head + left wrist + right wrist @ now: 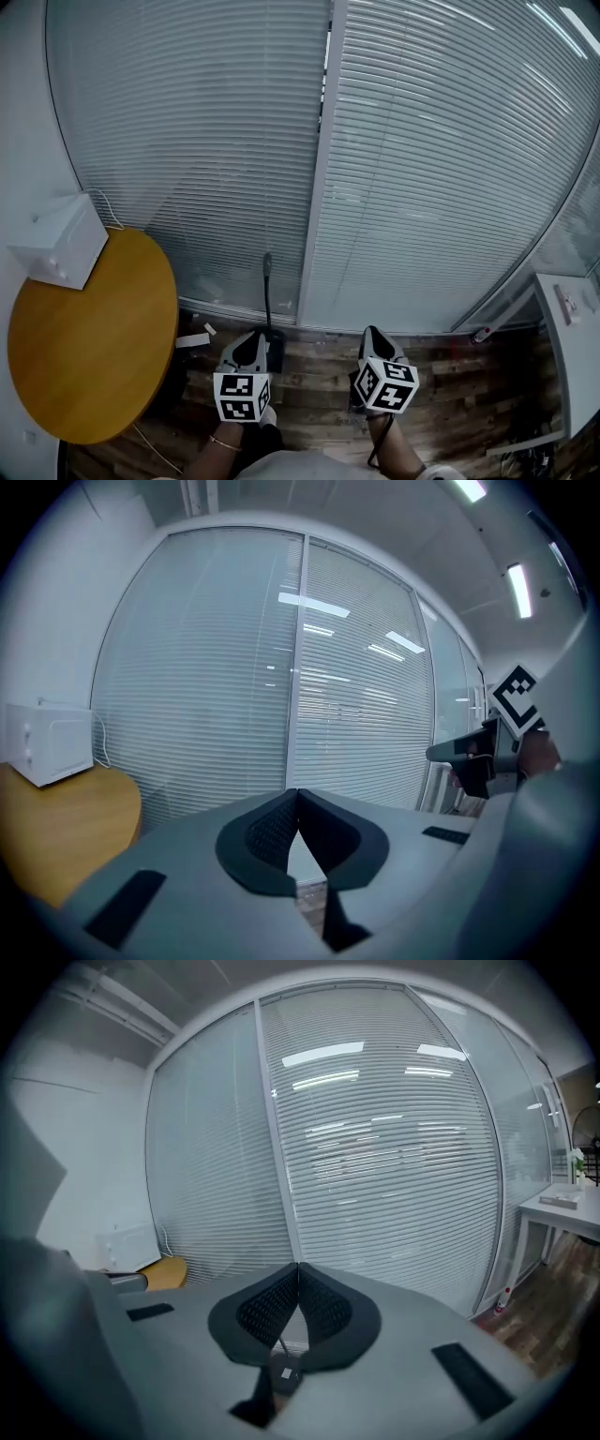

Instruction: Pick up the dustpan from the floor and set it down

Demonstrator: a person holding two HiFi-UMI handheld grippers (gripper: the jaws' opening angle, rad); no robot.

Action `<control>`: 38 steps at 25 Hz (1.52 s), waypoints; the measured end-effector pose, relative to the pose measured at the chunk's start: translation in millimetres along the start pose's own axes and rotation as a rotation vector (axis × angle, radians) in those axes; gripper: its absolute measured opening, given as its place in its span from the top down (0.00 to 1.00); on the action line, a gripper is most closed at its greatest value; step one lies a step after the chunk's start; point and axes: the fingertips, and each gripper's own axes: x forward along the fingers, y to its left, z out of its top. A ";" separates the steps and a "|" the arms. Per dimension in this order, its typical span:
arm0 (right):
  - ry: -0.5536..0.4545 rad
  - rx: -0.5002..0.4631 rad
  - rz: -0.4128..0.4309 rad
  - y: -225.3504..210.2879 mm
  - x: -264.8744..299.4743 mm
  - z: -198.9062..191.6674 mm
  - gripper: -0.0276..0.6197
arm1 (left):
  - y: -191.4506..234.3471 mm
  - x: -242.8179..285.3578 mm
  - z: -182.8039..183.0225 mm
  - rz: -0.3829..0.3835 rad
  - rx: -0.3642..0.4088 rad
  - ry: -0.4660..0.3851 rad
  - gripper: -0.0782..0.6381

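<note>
Both tongs are pinched fully shut and hold nothing: the left gripper point(251, 337) and the right gripper point(374, 334), each with a cube showing black-and-white square markers. The dustpan point(267, 286) stands upright on the plank floor point(469, 375) by the blinds point(422, 187), just beside the left gripper's tip. 1 round table point(94, 337) crowds the left and a white desk point(562, 347) the right.

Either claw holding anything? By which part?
Nothing held. The left claw and right claw are both shut and empty; the dustpan is not gripped.
</note>
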 end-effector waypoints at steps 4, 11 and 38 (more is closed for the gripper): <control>-0.009 0.005 -0.010 0.3 32.0 18.5 0.91 | 10.1 36.5 21.0 -0.018 0.012 -0.014 0.87; -0.009 0.014 -0.022 9.9 93.5 43.2 0.91 | 46.9 95.3 53.7 -0.025 0.020 -0.031 0.87; 0.083 -0.042 0.007 1.2 167.1 42.7 0.91 | 63.1 156.6 31.8 0.004 -0.019 0.057 0.87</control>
